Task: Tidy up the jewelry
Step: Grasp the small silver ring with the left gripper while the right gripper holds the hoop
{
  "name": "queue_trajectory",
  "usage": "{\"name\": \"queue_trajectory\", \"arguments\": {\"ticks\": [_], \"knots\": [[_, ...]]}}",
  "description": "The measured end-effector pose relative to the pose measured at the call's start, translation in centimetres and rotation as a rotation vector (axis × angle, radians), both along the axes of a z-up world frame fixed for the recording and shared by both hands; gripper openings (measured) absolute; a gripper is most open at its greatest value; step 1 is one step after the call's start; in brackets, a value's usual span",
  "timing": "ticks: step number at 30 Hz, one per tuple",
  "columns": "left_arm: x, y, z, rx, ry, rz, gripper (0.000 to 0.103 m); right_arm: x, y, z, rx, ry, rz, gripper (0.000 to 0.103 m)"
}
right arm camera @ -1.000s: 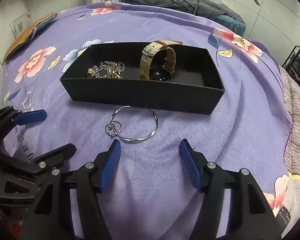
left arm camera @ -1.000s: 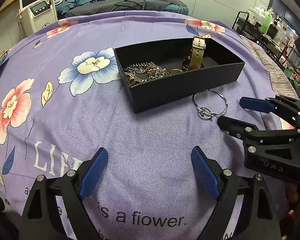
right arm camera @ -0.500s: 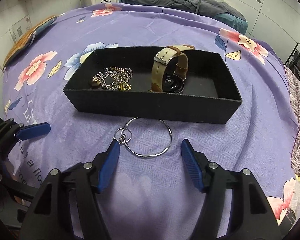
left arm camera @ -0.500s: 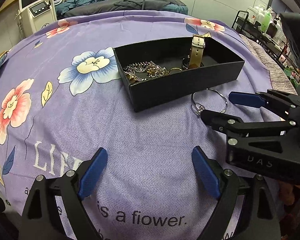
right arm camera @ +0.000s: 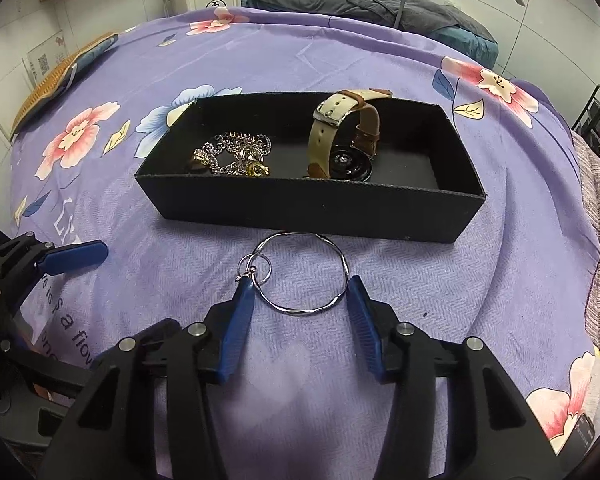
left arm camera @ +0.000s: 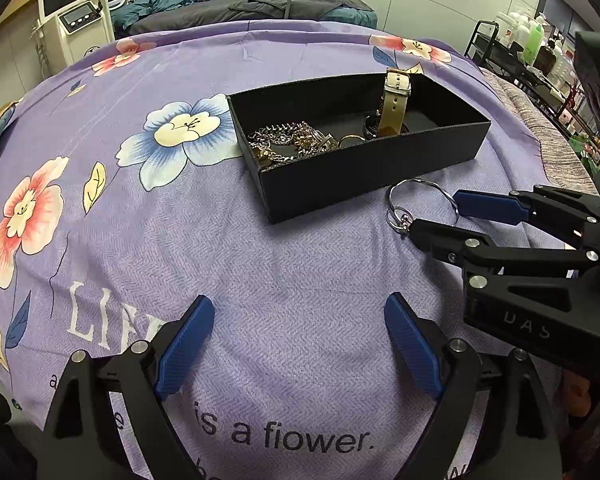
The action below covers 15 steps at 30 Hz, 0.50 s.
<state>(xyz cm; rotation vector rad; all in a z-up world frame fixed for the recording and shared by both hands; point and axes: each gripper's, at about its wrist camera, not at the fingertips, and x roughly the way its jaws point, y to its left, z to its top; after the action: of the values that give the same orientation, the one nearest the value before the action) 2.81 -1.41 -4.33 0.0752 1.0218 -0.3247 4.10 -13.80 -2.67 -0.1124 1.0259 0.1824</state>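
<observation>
The silver bangle [right arm camera: 304, 274] lies on the purple floral bedspread [right arm camera: 380, 60] at centre frame in the right wrist view, just below the black tray [right arm camera: 312, 210] that already holds a chain bundle [right arm camera: 236, 154] and a wristwatch [right arm camera: 342, 140]. Step in hand: I am grasping the bangle. My right gripper [right arm camera: 300, 292] has just been closing, with the bangle between its jaws; the pads reach the rim, firm contact unconfirmed. My left gripper [left arm camera: 298, 320] hangs released, lower frame. Next move calls for a full clench, then a lift over the tray wall.
</observation>
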Motion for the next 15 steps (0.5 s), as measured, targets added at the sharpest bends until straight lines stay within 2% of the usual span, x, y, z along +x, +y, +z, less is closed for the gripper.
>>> {"name": "queue_trajectory", "arguments": {"ticks": [6, 11, 15], "knots": [[0.1, 0.0, 0.2, -0.004, 0.001, 0.004, 0.083, -0.7, -0.9, 0.4, 0.034, 0.007, -0.023, 0.049], [0.1, -0.8, 0.7, -0.019, -0.008, -0.028, 0.070, -1.8, -2.1, 0.9, 0.021, 0.009, -0.059, 0.049], [0.1, -2.4, 1.2, -0.030, -0.018, -0.088, 0.065, -2.4, -3.4, 0.9, 0.020, 0.017, -0.093, 0.049]]}}
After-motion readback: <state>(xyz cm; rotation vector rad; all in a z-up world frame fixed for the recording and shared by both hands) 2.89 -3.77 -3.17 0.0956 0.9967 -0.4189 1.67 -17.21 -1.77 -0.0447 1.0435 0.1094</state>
